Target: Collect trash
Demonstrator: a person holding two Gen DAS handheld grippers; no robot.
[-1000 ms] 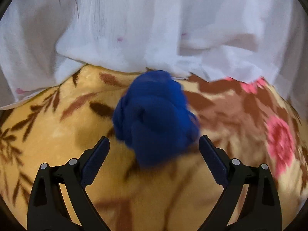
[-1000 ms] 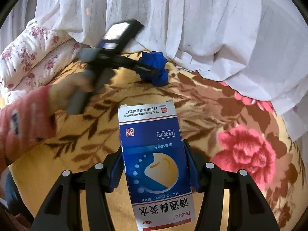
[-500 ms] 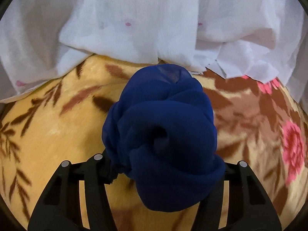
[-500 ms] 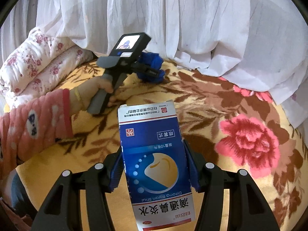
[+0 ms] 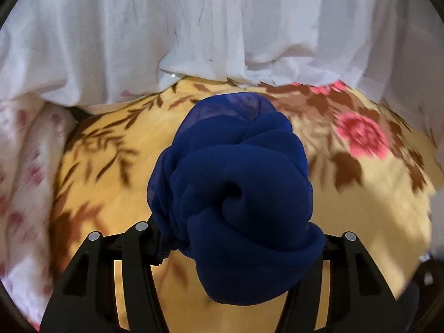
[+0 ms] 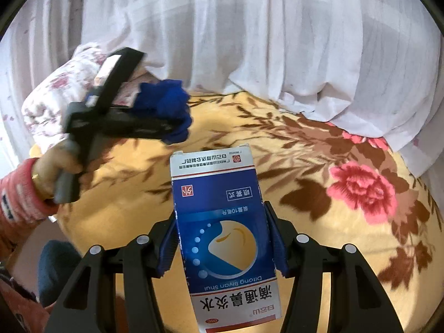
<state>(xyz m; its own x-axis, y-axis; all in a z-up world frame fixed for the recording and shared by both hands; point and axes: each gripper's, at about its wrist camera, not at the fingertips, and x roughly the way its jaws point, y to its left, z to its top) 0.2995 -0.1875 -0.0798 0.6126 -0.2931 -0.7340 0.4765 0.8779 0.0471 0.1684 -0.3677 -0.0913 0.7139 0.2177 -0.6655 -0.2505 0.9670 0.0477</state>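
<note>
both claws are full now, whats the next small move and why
Probably carry both pieces off the bed toward wherever the trash goes; no bin shows in either view, so look for one first. The left claw is clamped on the bunched blue cloth, lifted clear of the yellow floral blanket. The right claw grips the blue medicine box. Nothing else loose shows.

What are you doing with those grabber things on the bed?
A person is picking up trash from a flowery blanket, with a grabber in each hand. The left gripper is shut on a crumpled blue cloth, held above the blanket. The right gripper is shut on a blue and white medicine box.
</note>
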